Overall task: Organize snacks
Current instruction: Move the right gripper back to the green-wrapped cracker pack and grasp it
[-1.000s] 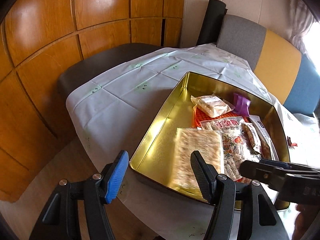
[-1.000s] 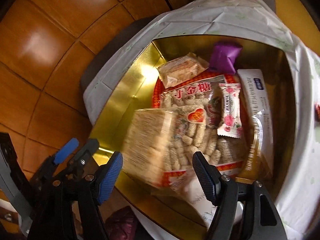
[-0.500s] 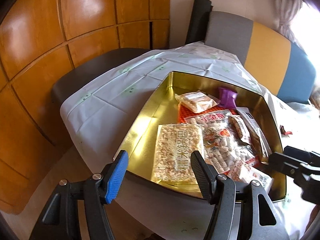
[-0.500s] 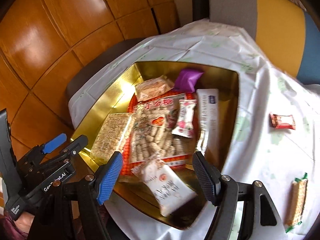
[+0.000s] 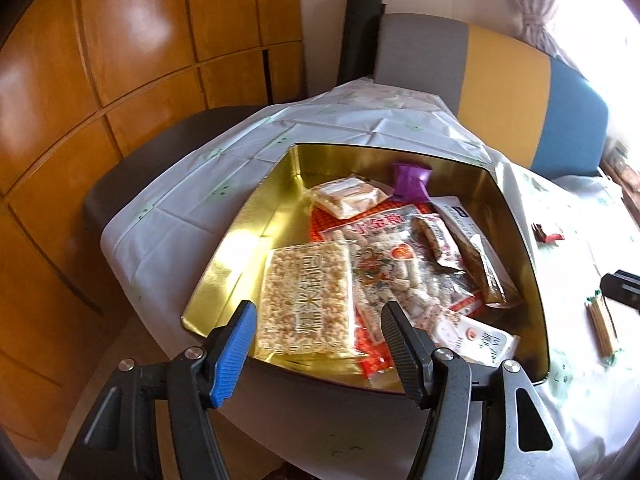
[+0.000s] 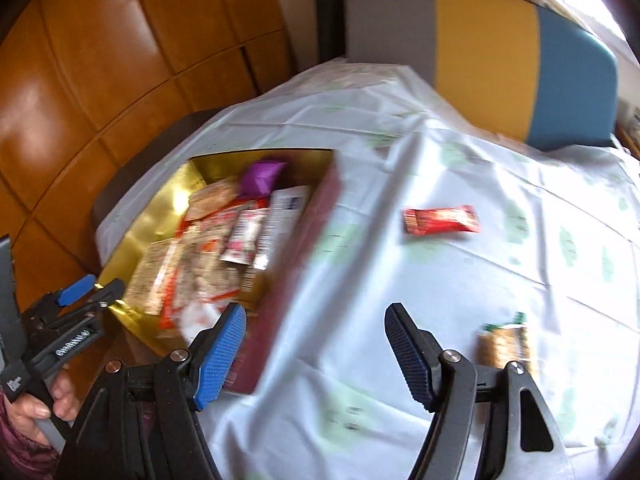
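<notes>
A gold tin box on the white tablecloth holds several snack packets: a puffed-rice slab, a purple packet and a big red-edged bag. My left gripper is open and empty at the box's near edge. My right gripper is open and empty above the cloth, right of the box. A red candy packet and a green-ended snack bar lie loose on the cloth. Both also show in the left wrist view, the candy and the bar.
A grey, yellow and blue chair back stands behind the table. Wooden wall panels run along the left. A dark seat sits beside the table's left edge. The left gripper shows at the lower left of the right wrist view.
My right gripper has swung right, away from over the box to above the bare cloth, bringing the loose candy and bar into view. My left gripper has drawn back slightly and stays open.
</notes>
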Demonstrator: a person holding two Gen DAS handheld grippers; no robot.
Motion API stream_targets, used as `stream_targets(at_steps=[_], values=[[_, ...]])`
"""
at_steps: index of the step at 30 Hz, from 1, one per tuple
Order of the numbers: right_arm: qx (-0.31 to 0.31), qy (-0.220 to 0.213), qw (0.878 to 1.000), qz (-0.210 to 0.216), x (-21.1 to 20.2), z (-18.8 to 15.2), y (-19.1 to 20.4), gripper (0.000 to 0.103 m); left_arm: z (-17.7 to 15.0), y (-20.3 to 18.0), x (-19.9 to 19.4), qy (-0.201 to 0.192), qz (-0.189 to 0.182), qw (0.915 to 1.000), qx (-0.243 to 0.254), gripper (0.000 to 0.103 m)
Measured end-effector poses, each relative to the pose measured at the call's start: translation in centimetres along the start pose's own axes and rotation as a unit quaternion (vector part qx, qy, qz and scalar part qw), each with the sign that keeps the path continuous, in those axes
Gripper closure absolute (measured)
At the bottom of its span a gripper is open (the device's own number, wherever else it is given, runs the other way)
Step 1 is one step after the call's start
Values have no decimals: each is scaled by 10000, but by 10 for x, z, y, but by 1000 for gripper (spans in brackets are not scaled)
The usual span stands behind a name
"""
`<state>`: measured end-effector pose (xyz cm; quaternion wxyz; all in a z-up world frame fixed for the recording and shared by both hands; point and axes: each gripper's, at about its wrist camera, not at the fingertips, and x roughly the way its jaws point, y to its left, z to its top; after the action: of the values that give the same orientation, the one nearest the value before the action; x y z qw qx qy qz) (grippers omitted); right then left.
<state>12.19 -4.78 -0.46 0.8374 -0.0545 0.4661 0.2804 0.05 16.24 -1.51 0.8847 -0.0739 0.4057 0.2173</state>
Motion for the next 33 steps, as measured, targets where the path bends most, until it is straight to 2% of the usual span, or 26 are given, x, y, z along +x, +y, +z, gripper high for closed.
stream_targets(at_steps=[8,17,20,22,26,30,33], values=[[388,23,9977,-553,-24,-7,-75,30,-1,-23,-7,-43,-117,9994,332,38],[771,200,9903,-1137,-30,-14,-153,30,-3,-49,-11,-42,-233,9974,686,38],[1240,181,9858,-1117,-24,-24,-180,30,-3,-56,-12,8,-303,9965,776,38],[1638,437,9784,-1185,-17,-30,-196,30,-3,-62,-13,-6,-314,9960,839,38],[1992,456,9735,-1029,-17,-31,-210,30,-5,-75,-15,-17,-397,9942,1001,38],[2052,532,9745,-729,-15,-32,-207,30,-7,-88,-17,-19,-499,9917,1184,38],[1956,626,9765,-660,-8,-31,-200,30,-8,-97,-20,-52,-623,9892,1329,38]])
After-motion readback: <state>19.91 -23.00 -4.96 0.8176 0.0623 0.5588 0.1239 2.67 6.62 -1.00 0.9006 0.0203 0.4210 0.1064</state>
